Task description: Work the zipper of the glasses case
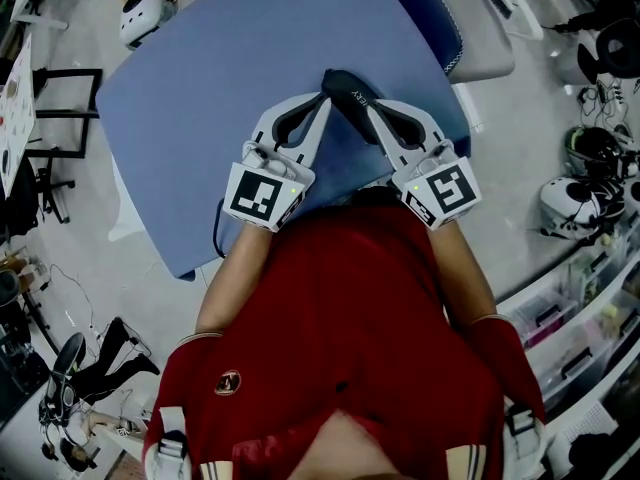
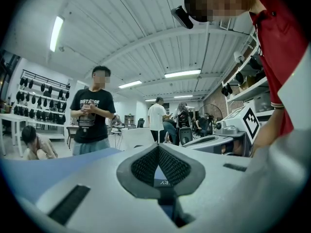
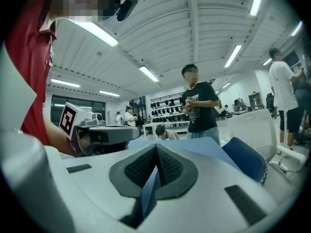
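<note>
Flanking the glasses case (image 1: pixel 349 90) near the desk's (image 1: pixel 200 98) near edge, my left gripper (image 1: pixel 322 100) and right gripper (image 1: pixel 372 109) have fingers clenched with nothing visibly pinched. I judge the zipper work barely begun.

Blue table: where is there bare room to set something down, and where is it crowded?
Bare: the wide stretch of the blue table left of the left gripper, and the far strip beyond the glasses case. Crowded: the near middle, where the right gripper and the left meet at the case.
</note>
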### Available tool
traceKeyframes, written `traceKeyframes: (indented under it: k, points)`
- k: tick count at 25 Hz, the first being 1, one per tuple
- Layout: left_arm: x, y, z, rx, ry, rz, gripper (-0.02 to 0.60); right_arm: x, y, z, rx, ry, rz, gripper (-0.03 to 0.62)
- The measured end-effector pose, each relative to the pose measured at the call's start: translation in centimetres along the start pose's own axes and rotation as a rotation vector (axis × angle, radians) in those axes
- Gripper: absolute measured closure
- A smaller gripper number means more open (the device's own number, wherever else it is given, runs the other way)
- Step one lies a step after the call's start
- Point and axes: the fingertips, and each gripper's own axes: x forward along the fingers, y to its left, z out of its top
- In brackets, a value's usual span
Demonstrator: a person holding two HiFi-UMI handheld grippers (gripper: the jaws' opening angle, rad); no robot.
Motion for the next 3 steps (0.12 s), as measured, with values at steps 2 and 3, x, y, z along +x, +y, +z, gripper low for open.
traceKeyframes:
  k: [2, 3]
  points:
    - [0.14, -0.24, -0.11, 0.000, 0.005, 0.001, 0.574, -0.38, -0.23, -0.11, 0.001, 0.001, -0.003, 0.597]
    - [0.21, -0.36, -0.20, -0.001, 0.008, 0.001, 0.575, -0.58, -0.34, -0.19, 0.001, 0.002, -0.004, 0.597]
